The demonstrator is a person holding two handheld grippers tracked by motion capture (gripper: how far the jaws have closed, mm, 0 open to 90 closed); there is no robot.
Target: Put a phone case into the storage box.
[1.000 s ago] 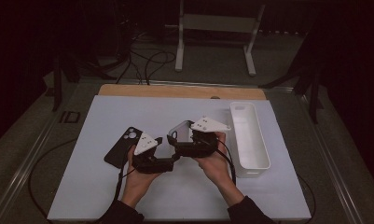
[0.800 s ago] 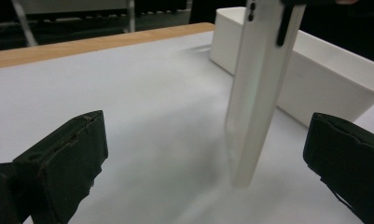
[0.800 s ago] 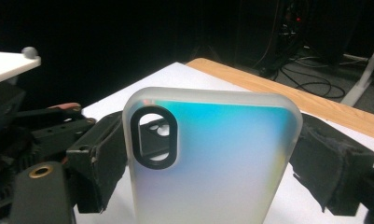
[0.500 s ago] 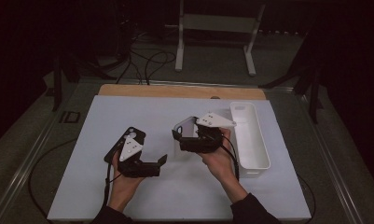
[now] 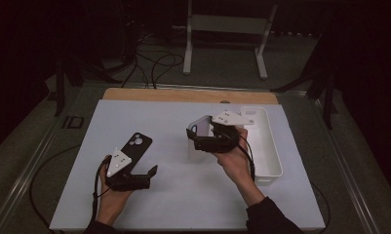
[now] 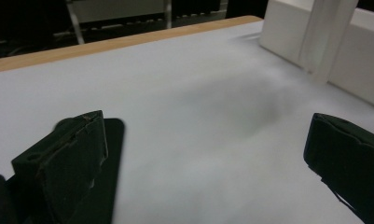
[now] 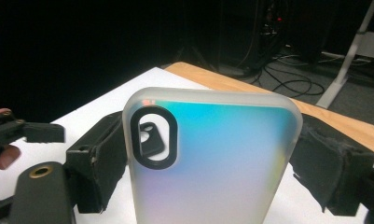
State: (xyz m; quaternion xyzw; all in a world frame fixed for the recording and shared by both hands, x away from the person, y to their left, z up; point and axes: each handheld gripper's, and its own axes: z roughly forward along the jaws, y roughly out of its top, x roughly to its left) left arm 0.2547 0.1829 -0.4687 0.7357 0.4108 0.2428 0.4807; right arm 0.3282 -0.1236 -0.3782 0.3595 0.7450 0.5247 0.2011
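My right gripper (image 5: pixel 203 138) sits just right of centre in the high view, clenched across the width of the translucent phone case (image 7: pixel 212 158); in the right gripper view the case stands upright between my two jaws, its camera cut-out at the upper left and its long axis running up out of the grip, the pads pressing its two long edges. The white tray (image 5: pixel 270 161) lies just beside that hand, toward the right of the high view, its long axis running up and down the frame; so the held case is nearer the tray than anything else on the white table (image 5: pixel 183 204).

My left gripper (image 5: pixel 145 176) is at the lower left of the high view, its jaws spread wide with nothing between them; they have just been opening, and in the left gripper view there is bare tabletop between them. The black phone case (image 5: pixel 136 146) lies flat on the table right behind that gripper, toward the upper left of it, its long axis slanting up and to the right, camera hole at the far end; in the left gripper view its dark corner shows behind my left-hand jaw (image 6: pixel 111 140).

I judge the relation that matters is case to tray: the tray lies rightward of my right gripper, close by; my right hand is plainly the nearer one.
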